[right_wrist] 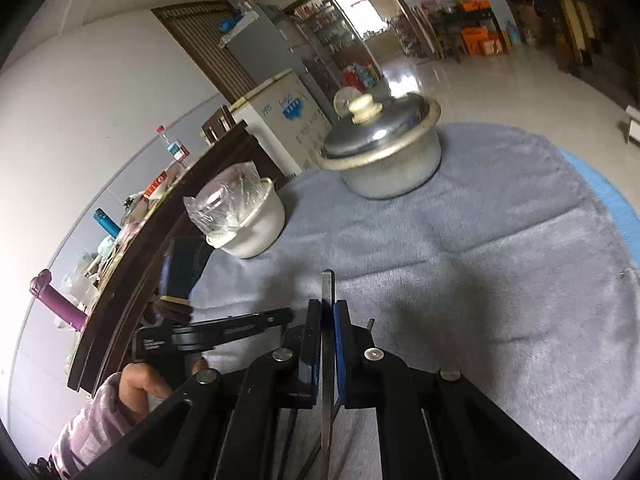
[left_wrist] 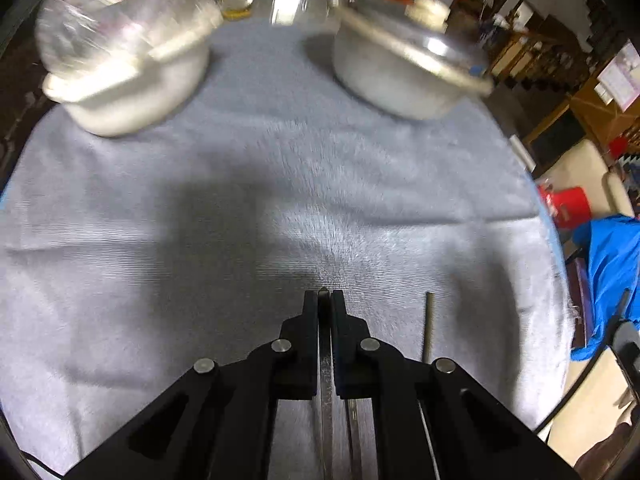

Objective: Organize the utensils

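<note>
My left gripper (left_wrist: 323, 294) is shut on a thin flat metal utensil handle (left_wrist: 325, 360), whose tip pokes out just past the fingertips; its working end is hidden under the gripper. It hangs over a grey cloth (left_wrist: 240, 220). A second thin metal rod (left_wrist: 429, 328) lies on the cloth just to the right. My right gripper (right_wrist: 328, 305), with blue pads, is shut on another flat metal utensil handle (right_wrist: 328, 286) that stands up between the fingers. That utensil's lower end is also hidden.
Two pots stand at the cloth's far side: a pale one wrapped in clear plastic (left_wrist: 128, 56) (right_wrist: 240, 216) and a metal one with a knobbed lid (left_wrist: 408, 60) (right_wrist: 384, 152). A hand (right_wrist: 140, 388) in a pink sleeve grips the other tool's black frame (right_wrist: 224, 328). A dark wooden counter (right_wrist: 160, 240) borders the left.
</note>
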### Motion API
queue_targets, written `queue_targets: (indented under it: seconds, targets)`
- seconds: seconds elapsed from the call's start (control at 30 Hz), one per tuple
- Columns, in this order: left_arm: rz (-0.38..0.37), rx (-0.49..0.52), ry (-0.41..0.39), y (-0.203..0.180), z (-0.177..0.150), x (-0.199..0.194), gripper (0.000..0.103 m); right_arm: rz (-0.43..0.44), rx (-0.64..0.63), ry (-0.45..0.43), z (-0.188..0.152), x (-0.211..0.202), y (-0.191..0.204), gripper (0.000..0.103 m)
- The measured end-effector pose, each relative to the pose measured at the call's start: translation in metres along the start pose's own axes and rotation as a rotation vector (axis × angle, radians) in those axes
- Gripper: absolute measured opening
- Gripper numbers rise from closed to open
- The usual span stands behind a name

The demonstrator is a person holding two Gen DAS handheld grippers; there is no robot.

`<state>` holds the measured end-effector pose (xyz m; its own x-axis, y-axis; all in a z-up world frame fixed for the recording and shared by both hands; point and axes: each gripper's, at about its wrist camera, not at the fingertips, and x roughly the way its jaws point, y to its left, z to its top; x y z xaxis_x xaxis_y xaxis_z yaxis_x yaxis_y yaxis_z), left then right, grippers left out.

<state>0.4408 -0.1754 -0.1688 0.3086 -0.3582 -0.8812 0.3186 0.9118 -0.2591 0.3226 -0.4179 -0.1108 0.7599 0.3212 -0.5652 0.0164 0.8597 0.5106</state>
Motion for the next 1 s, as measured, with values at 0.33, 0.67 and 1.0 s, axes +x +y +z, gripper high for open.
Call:
queue_targets:
  seconds: [0.33,0.67,1.0]
  targets:
    - [0.037,-0.031,-0.302,0.031,-0.050,-0.133,0.006,-0.110,-0.080,-0.217,-0.039,-0.086,0.049,0.007]
    - [0.094,-0.076,-0.557,0.040,-0.132,-0.235,0.006,-0.237,-0.164,-0.399,-0.079,-0.157,0.105,0.006]
    - [0.050,-0.093,-0.674,0.037,-0.183,-0.297,0.006,-0.277,-0.214,-0.460,-0.097,-0.207,0.137,0.006]
